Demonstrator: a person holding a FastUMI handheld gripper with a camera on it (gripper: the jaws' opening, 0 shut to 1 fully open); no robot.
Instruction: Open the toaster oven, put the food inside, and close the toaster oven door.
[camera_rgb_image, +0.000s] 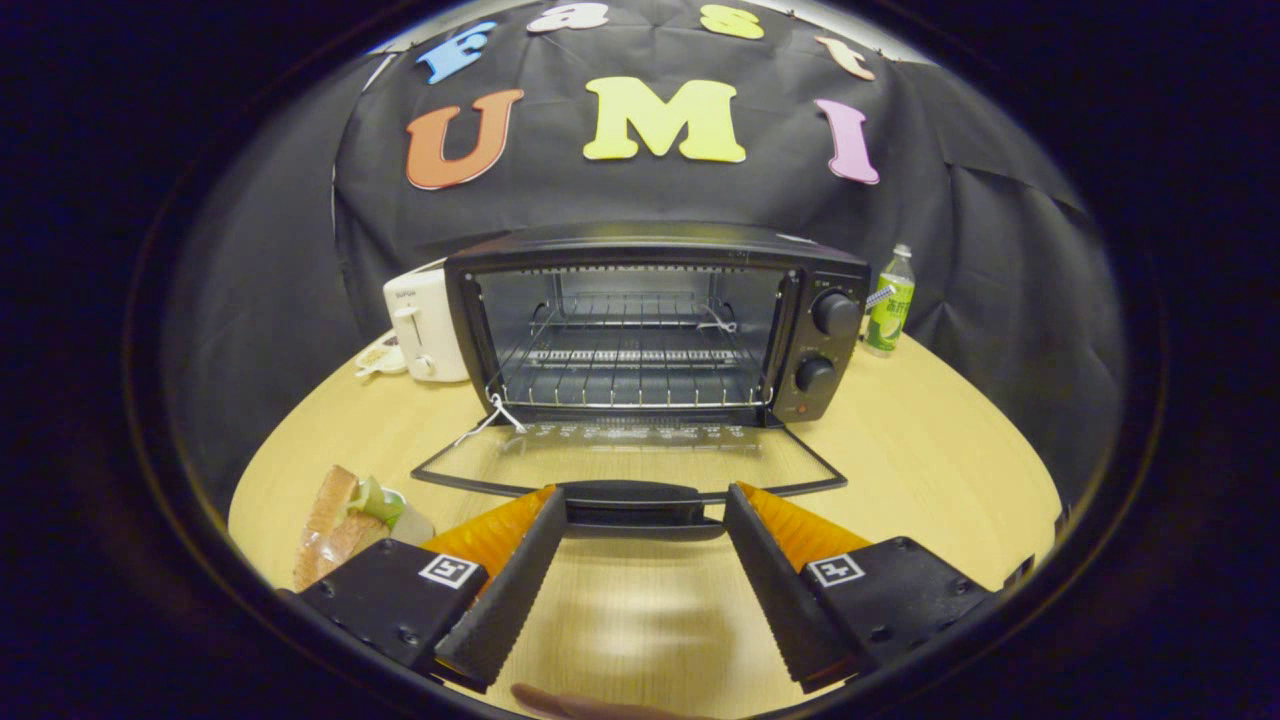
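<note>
Gripper view looks across a wooden table at the toaster oven, flanked by a white toaster and a green bottle. Its glass door lies folded down flat, handle spanning the gap at the fingertips. The gripper sits low, fingers spread wide, grasping nothing. A sandwich rests just beside the left finger. Inside, the wire rack is bare.

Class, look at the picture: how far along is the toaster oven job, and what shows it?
Done: the toaster oven stands open, its glass door folded flat on the table, rack bare. In hand: nothing; the gripper is open, fingertips either side of the door handle. Left: pick up the sandwich beside the left finger, place it inside, close the door.
</note>
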